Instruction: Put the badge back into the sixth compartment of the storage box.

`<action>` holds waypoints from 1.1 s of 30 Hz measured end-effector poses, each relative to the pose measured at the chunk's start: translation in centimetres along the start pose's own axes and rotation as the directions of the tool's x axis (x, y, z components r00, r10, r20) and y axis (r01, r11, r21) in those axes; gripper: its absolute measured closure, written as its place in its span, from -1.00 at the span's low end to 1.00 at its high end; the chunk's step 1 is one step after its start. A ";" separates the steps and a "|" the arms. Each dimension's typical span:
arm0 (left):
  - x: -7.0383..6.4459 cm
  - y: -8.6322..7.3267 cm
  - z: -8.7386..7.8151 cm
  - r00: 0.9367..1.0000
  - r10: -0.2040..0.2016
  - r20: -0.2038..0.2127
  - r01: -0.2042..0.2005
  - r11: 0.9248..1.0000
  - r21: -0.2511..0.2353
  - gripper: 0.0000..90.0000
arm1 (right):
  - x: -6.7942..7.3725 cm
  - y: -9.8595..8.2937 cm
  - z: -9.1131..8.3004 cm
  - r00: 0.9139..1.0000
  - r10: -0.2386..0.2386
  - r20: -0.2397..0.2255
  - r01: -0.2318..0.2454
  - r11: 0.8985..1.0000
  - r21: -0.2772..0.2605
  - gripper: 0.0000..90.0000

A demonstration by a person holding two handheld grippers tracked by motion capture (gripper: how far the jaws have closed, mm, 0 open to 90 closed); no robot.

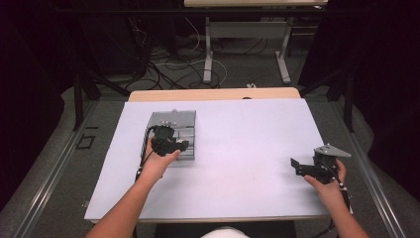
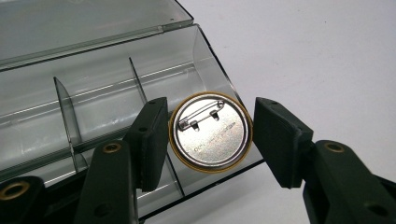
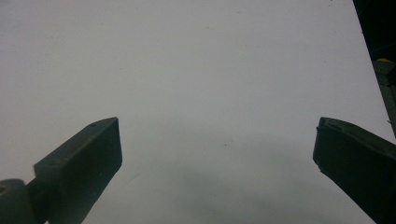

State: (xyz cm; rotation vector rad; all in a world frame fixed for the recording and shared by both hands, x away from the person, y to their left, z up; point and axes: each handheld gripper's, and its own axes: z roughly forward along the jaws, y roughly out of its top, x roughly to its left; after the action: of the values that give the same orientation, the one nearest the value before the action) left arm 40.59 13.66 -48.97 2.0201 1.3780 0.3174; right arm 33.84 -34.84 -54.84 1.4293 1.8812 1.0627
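One pin badge (image 2: 210, 132) lay between the jaws of the left gripper (image 2: 208, 140), back side up, its gold rim ringing a silver back. It sat over the near right corner compartment of the single clear plastic box (image 2: 107, 88); the left pad touched or nearly touched its rim, while a small gap showed at the right pad, so the jaws stood slightly open around it, and I could not tell whether it rested on the floor of the box. Its one safety pin ran slantwise, from lower left to upper right in the left gripper view. Two upright dividers stood in the box just beside the left jaw, and the lid lay open behind. On the white table (image 1: 237, 139), the right gripper (image 1: 297, 167) hovered well apart, jaws wide open, holding nothing.
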 end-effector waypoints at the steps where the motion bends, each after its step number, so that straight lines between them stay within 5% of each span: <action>1: 0.0 0.0 0.1 1.000 -0.002 -0.001 0.002 1.000 0.003 0.04 | 0.0 0.0 0.0 1.000 0.000 0.000 0.000 1.000 0.000 -0.97; 20: -0.4 0.2 1.6 0.999 -0.049 0.003 0.049 0.997 0.060 0.04 | 0.0 0.0 0.1 1.000 -0.002 0.009 0.002 1.000 -0.010 -0.97; 33: -0.6 0.1 2.0 0.999 -0.041 0.005 0.041 0.996 0.077 0.04 | 0.0 0.0 0.0 1.000 -0.006 0.000 0.006 1.000 0.000 -0.97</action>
State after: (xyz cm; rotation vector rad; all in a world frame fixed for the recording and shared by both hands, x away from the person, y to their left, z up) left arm 41.47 12.28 -50.36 2.0503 1.4458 0.2423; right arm 33.84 -34.84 -54.83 1.4230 1.8844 1.0599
